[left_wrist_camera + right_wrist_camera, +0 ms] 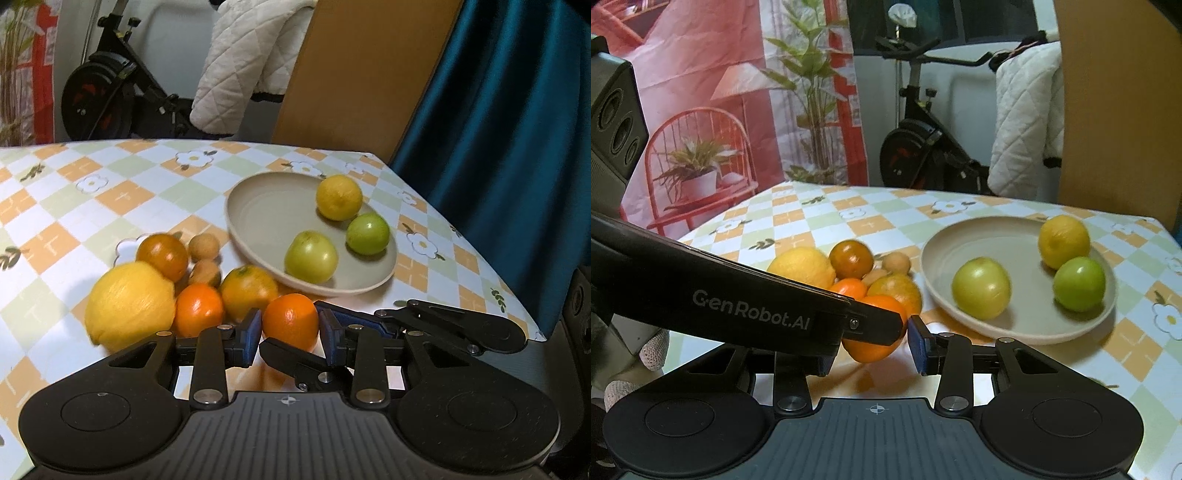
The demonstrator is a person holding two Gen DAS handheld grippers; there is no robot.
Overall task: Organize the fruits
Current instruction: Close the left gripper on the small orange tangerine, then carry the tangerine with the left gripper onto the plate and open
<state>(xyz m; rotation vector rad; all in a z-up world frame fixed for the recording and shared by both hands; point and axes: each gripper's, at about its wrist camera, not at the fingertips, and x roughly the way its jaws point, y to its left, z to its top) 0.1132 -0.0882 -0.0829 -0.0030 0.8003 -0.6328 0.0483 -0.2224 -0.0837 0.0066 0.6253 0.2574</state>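
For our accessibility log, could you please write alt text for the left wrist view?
The left gripper brackets an orange on the checked tablecloth, beside loose citrus. Behind, a beige plate holds a lemon and two green fruits.

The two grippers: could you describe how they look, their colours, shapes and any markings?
Both grippers, the left gripper and the right gripper, are matte black, with ribbed housings, round side discs, linkage bars with silver rivets, and blue fingertip pads. A small crosshair mark sits on each housing. The left one carries white "GenRobot.AI" lettering. No cables show.

plate [258,206]: beige | apples [311,256]: green | tablecloth [110,192]: orange-green-white checks, flowers | curtain [498,129]: teal
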